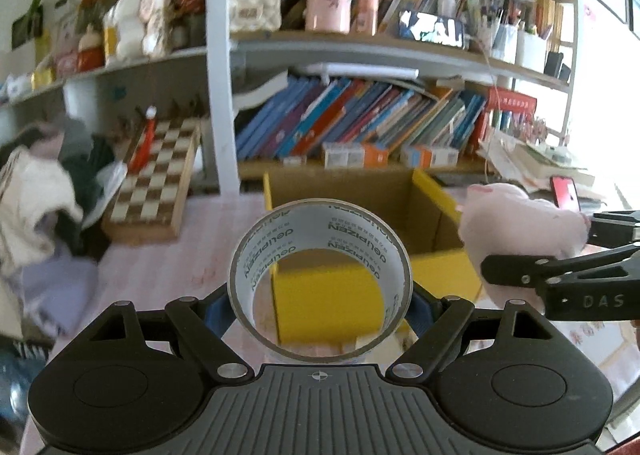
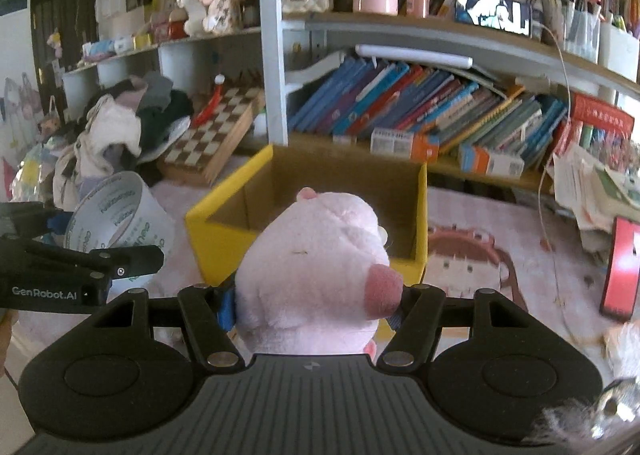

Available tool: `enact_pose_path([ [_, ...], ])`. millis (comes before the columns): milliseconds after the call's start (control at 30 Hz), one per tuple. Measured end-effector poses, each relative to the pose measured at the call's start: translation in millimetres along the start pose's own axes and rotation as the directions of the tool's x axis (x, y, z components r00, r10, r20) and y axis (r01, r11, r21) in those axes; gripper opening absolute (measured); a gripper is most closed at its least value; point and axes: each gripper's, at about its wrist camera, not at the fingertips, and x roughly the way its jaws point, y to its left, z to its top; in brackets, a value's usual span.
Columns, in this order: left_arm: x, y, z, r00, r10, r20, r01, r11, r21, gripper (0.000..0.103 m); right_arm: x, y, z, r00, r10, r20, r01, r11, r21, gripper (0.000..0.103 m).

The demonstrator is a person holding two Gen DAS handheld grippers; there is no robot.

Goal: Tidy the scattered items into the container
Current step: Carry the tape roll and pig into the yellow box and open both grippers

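Note:
My left gripper [image 1: 320, 307] is shut on a roll of grey tape [image 1: 320, 275], held upright in front of the yellow cardboard box [image 1: 440, 267]. The box is open at the top and brown inside. My right gripper [image 2: 312, 303] is shut on a pink plush toy [image 2: 316, 267], held just in front of the same box [image 2: 224, 215]. The plush [image 1: 520, 227] and the right gripper [image 1: 560, 275] show at the right of the left wrist view, beside the box. The tape [image 2: 120, 211] and left gripper [image 2: 80, 263] show at the left of the right wrist view.
The box stands on a pink mat [image 2: 480, 255] with a cartoon girl print. Behind it are shelves of books [image 2: 420, 103], a chessboard [image 2: 216, 135] and a pile of clothes [image 2: 116, 123]. A red phone [image 2: 620, 267] lies at the right.

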Motion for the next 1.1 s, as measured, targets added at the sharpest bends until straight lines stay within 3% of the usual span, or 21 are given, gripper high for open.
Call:
enact_pose_path([
  [300, 56.5, -16.4, 43.7, 0.999, 0.029, 0.019, -0.031, 0.995, 0.096, 0.085, 53.1, -31.7, 47.2, 0.999, 0.029, 0.035, -0.026, 0.996, -0.085, 0.064],
  [600, 149.1, -15.0, 52.7, 0.986, 0.079, -0.144, -0.057, 0.987, 0.152, 0.085, 149.2, -50.6, 60.0, 0.991, -0.001, -0.137, -0.040, 0.955, -0.295, 0.064],
  [800, 187.9, -17.1, 55.0, 0.968, 0.074, -0.242, -0.021, 0.976, 0.215, 0.085, 197.4, -44.8, 49.8, 0.964, 0.020, -0.267, -0.143, 0.882, -0.449, 0.064],
  [1000, 213.1, -27.7, 49.0, 0.943, 0.085, -0.322, 0.022, 0.948, 0.316, 0.085, 221.2, -27.8, 38.1, 0.930, 0.004, -0.367, -0.242, 0.758, -0.606, 0.065],
  [1100, 216.1, -29.5, 48.7, 0.937, 0.081, -0.339, 0.038, 0.943, 0.332, 0.085, 227.3, -27.6, 36.3, 0.909, 0.001, -0.416, -0.274, 0.754, -0.597, 0.065],
])
